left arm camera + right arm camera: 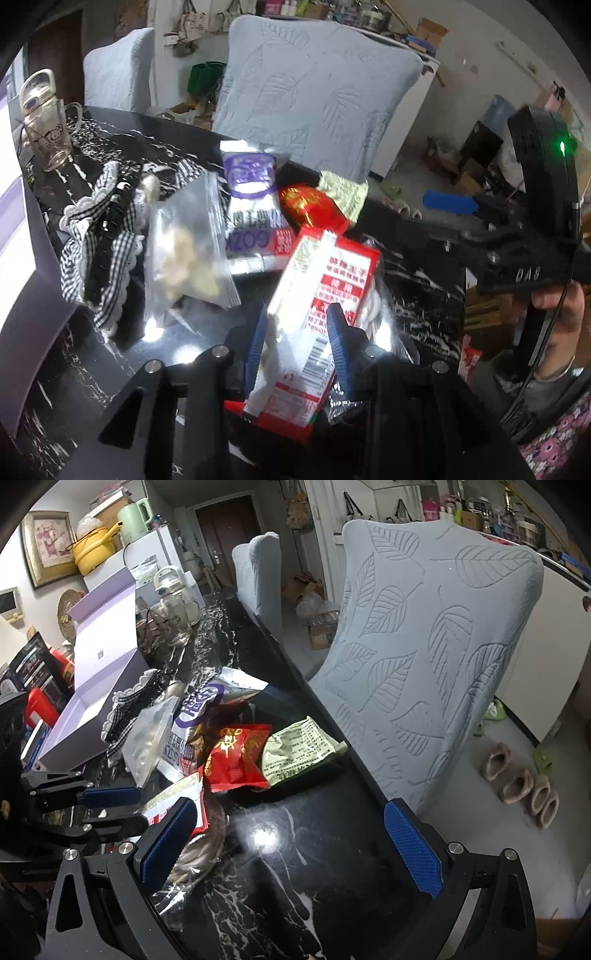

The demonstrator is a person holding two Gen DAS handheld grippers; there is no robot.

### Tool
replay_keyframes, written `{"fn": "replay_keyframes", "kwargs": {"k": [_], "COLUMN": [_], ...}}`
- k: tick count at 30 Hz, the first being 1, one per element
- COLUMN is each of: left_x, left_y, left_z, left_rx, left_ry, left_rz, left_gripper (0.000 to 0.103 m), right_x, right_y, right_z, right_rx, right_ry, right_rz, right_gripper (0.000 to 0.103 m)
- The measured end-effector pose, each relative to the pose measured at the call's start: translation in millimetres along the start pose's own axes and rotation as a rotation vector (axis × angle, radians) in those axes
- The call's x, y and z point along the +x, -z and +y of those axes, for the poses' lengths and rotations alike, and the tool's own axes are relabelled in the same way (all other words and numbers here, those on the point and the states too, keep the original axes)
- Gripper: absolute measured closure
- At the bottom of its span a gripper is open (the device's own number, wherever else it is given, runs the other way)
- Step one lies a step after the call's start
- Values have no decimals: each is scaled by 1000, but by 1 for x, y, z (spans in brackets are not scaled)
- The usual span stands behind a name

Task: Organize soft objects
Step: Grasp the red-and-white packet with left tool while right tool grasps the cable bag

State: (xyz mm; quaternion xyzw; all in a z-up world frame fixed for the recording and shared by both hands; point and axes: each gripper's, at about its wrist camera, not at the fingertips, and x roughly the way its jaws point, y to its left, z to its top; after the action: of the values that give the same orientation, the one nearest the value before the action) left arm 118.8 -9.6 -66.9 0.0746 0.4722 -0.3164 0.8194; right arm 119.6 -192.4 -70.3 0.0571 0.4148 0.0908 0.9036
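A: Your left gripper [297, 345] is clamped on the red-and-white packet [317, 295], at 6 o'clock in its view, just over the black marble table [110, 369].

B: Light, crinkly, probably slippery film; grip mid-body, as now.

A: Your right gripper [291, 843] stands wide open, holding nothing. The red pouch [236, 757] lies at 11 o'clock.

On the black marbled tabletop [295, 886] lie six soft packets: one red-and-white packet [317, 295], one red foil packet [236, 757], one pale green sachet [299, 746], one purple-and-white bag [253, 192], one clear zip bag [188, 251], and one clear wrapper [195, 860] at seven o'clock. Also one checked frilly cloth [99, 236], one open lilac box [96, 672] — and two covered chairs [424, 664]. Four slippers [521, 786] sit on the floor at three o'clock.
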Motion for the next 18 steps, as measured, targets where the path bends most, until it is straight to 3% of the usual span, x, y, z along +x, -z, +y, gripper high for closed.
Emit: {"fn": "replay_keyframes", "kwargs": {"k": [7,8,10,11,12,18], "left_x": [5,4,3,1,0,8], "left_y": [2,2,1,0,0,2], "left_z": [1,1,2,1,1,6], "left_rx": [-9,-8,-5,-5,-6,-5], "left_ry": [16,14,0,-7,-17,15], "left_rz": [-6,-9,-11,-18,-33,4], "left_gripper": [70,66,38,10,0,0], "right_x": [3,4,5,5,5,6], "right_y": [3,4,3,3,3,2], "right_z": [1,1,1,1,0,1], "right_rx": [-13,-12,-10,-9,-9,-11], "right_ry": [11,10,8,9,9,6], "right_rz": [10,13,16,16,15,17], "right_gripper": [0,0,0,0,0,0]}}
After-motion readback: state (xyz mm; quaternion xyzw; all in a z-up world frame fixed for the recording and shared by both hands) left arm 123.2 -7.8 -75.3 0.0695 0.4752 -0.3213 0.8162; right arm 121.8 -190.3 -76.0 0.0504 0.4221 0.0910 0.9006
